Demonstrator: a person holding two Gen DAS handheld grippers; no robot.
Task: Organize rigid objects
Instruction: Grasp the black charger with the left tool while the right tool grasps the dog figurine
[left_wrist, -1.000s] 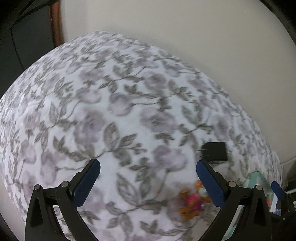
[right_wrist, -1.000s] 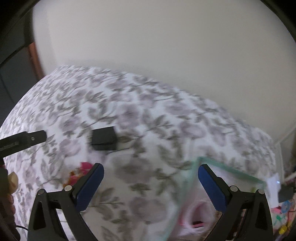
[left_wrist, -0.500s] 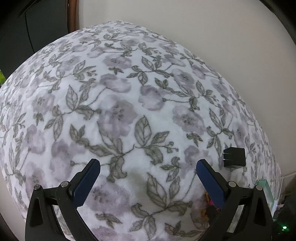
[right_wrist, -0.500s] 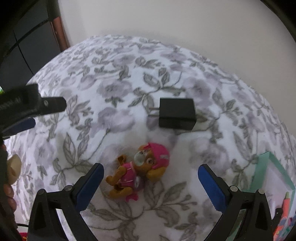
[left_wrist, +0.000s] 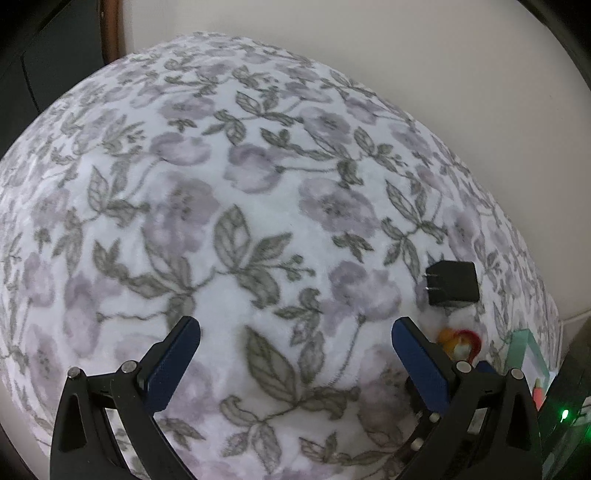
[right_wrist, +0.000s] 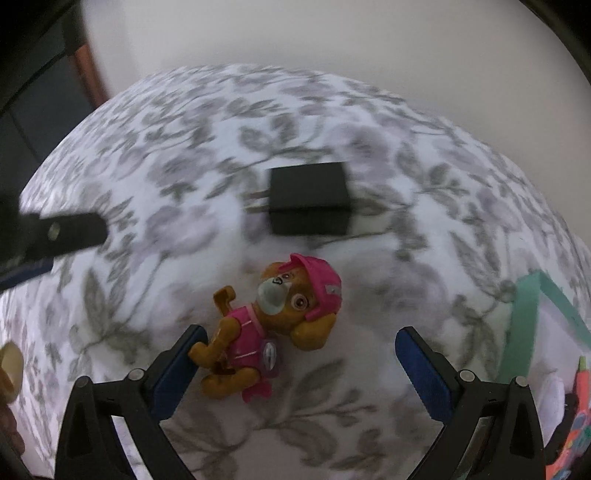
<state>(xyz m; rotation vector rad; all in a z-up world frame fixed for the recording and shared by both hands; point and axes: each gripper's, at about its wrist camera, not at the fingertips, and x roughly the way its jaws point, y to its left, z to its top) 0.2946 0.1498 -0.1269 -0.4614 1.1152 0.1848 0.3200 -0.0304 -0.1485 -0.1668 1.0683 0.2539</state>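
A pink and brown toy dog figure (right_wrist: 269, 328) lies on the floral blanket (right_wrist: 177, 155). My right gripper (right_wrist: 295, 350) is open just above it, the toy lying between the fingers, near the left one. A black plug adapter (right_wrist: 308, 197) lies beyond the toy. In the left wrist view my left gripper (left_wrist: 295, 347) is open and empty over bare blanket (left_wrist: 240, 184); the adapter (left_wrist: 452, 282) and a bit of the toy (left_wrist: 460, 341) show to its right.
A teal-rimmed box (right_wrist: 524, 321) with colourful items inside stands at the right; it also shows in the left wrist view (left_wrist: 524, 343). A pale wall runs behind the bed. The left gripper's finger (right_wrist: 62, 232) reaches in from the left.
My right gripper has moved down and closer to the toy dog, which now lies between its fingers. My left gripper has shifted slightly; the adapter and toy appear nearer.
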